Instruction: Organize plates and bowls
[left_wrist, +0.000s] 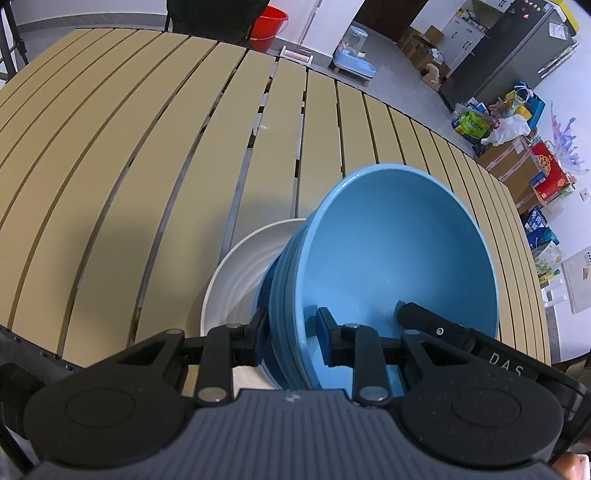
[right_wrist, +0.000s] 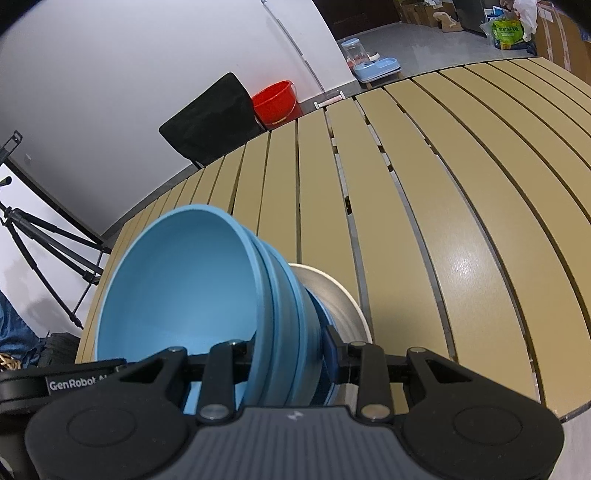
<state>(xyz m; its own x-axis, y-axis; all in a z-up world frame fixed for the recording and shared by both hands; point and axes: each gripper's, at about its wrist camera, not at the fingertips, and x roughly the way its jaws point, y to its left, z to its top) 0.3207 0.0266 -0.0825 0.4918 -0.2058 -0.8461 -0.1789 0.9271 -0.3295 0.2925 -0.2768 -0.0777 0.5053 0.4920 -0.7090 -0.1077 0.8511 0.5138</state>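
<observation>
Slatted table (left_wrist: 147, 166); tripod (right_wrist: 44, 240) beside blue bowls (right_wrist: 177, 280).

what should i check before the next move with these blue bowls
1. Left tool clamped over the blue bowl stack rim: ok.
2. Right tool clamped over the opposite rim: ok.
3. Bowls nested evenly: ok, rims look parallel.
4. Stack centred over the white plate: cannot tell.
5. Stack touching the plate or lifted: cannot tell.
6. Slatted table free beyond the plate: ok.
</observation>
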